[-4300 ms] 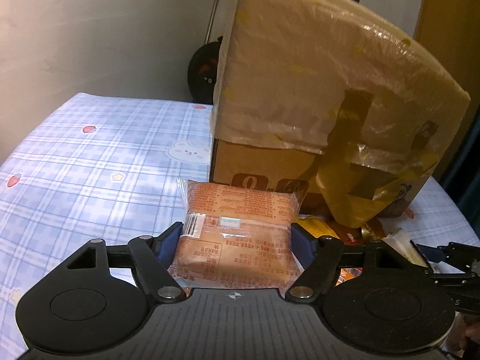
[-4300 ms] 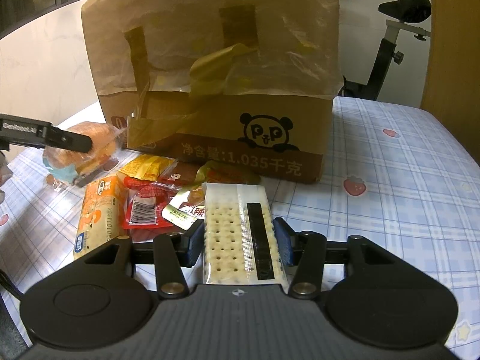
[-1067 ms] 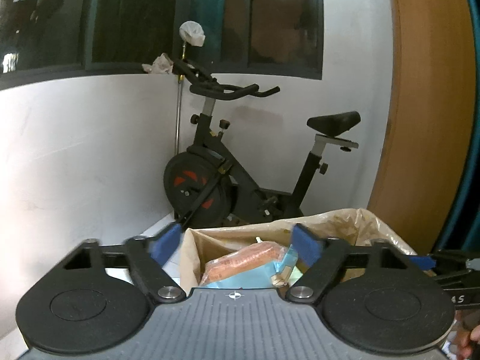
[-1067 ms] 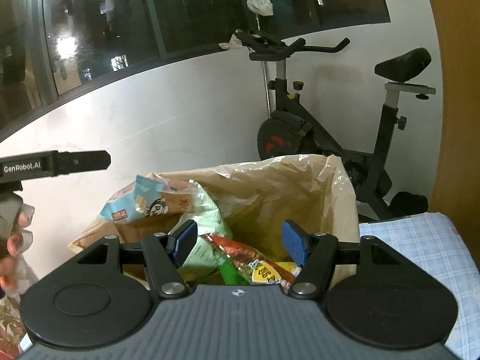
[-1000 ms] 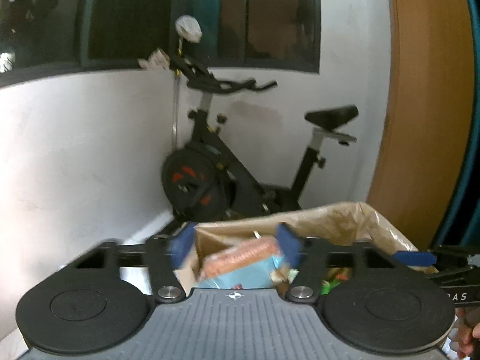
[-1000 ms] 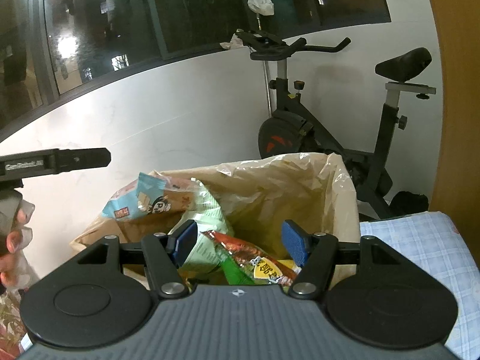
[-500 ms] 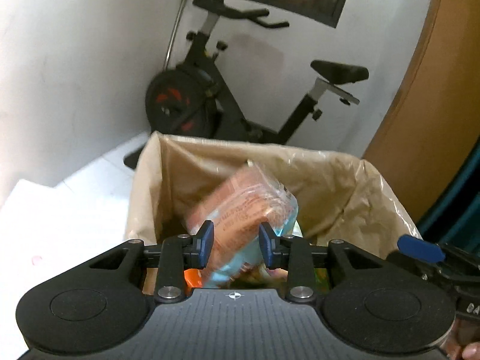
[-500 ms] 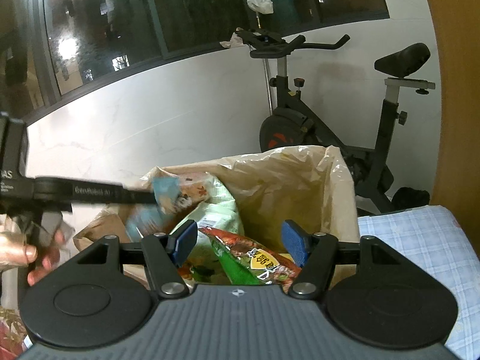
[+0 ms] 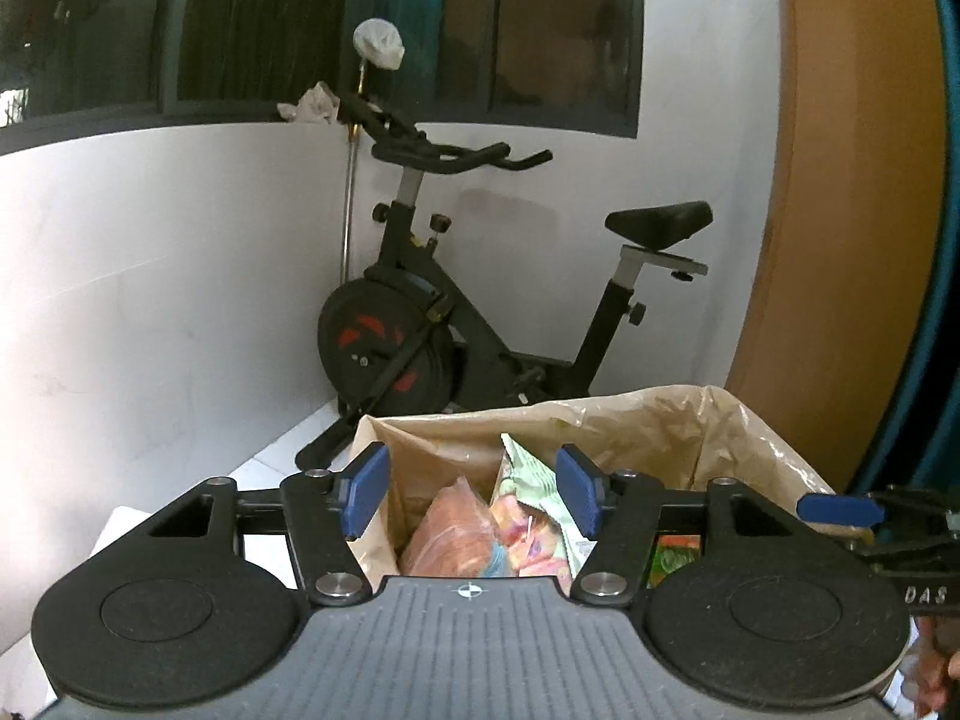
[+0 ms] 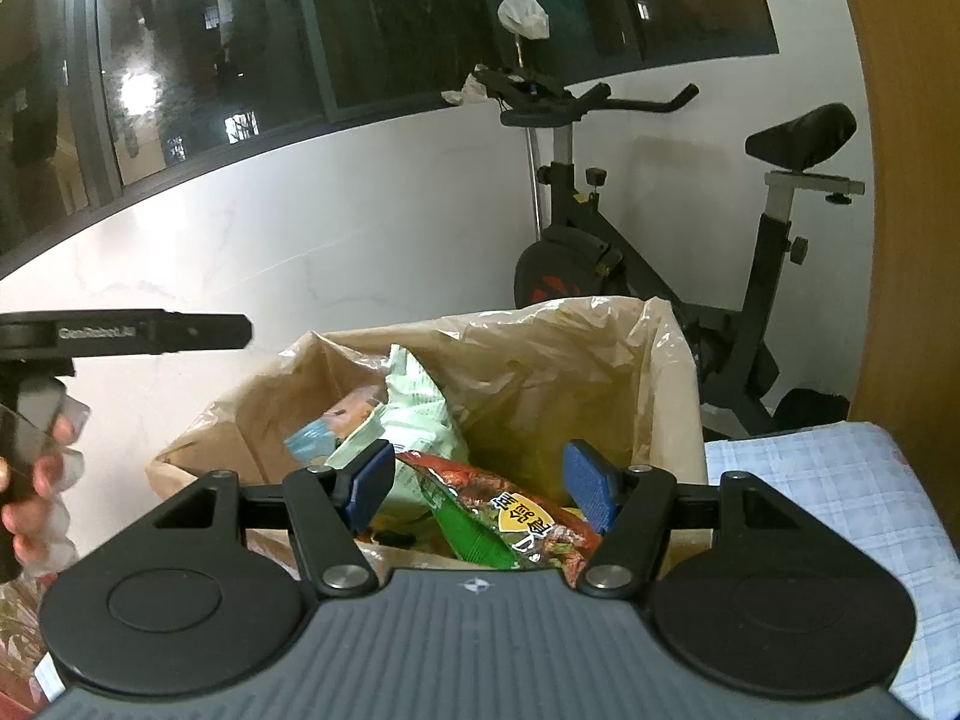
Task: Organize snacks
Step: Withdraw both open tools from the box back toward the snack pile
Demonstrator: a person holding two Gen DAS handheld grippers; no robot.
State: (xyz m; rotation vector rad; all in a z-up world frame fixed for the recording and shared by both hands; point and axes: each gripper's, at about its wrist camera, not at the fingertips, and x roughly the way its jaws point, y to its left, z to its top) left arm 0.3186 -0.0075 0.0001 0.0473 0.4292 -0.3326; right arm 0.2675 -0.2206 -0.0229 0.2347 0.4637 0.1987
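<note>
Left wrist view: the left hand-held gripper (image 9: pixel 471 495) has just been spreading its jaws, nothing between them — the orange snack pack (image 9: pixel 453 543) lies below, inside the lined box (image 9: pixel 690 432). The right hand-held gripper (image 10: pixel 477 483), spread and empty, hovers over the same box — both equally near.

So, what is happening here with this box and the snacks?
A person holds tongs in each hand over a lined box and drops snacks into it. The left tongs have just been opening and are empty; an orange pack lies in the box below them. The right tongs are open above a red and green bag, not gripping it.
</note>
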